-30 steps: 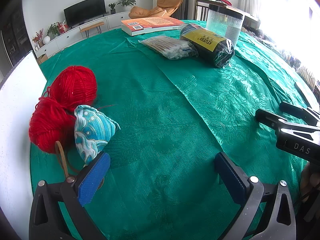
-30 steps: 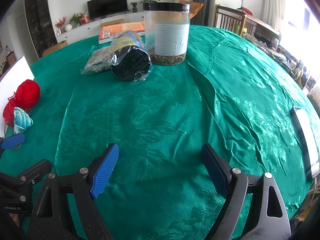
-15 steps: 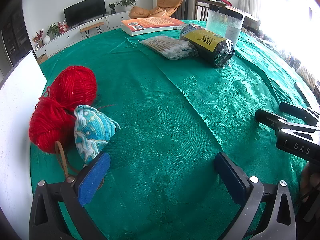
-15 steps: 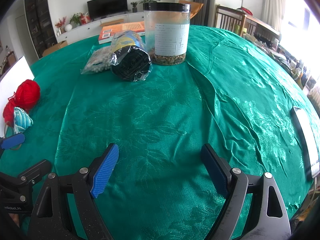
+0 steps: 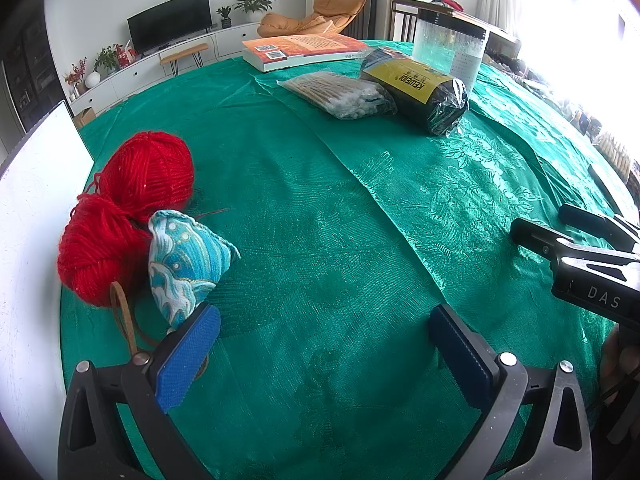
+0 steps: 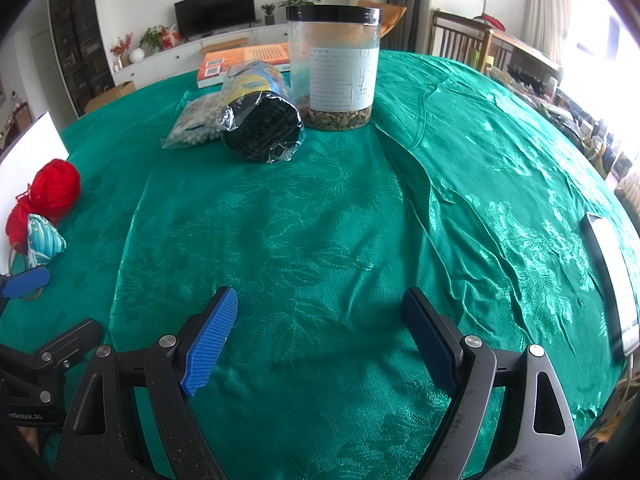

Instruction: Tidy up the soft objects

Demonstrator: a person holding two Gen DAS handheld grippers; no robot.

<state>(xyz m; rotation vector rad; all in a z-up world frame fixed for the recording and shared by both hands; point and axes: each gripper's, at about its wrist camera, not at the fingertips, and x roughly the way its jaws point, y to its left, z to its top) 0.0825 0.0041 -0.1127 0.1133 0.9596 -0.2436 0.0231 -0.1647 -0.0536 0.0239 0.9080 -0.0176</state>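
Red yarn, wound in two balls, is seen gathered at the left edge of the desk, against a white board, and a blue wave-patterned fabric pouch lies touching the nearer ball. These three soft things appear already grouped. Well apart from them, at the far side of the green cloth, a bag of cotton swabs and a wrapped black roll lie side by side, with a clear jar and an orange book just behind. If the swabs and the roll are counted as soft, that part of the sorting is judged not yet done; the pictures do not show where they are meant to go.

The pouch is roughly pyramid-shaped, one corner pointing right toward the desk's middle and another toward the left gripper; a brown loop trails from beside it toward that gripper. The roll's long axis runs from the far side of the desk toward the near side, its open black end facing the right gripper. The swab bag's long axis lies almost parallel to it.

Both grippers are held low over bare cloth with jaws wide apart and nothing between them. The left gripper's left pad is just beside the pouch.
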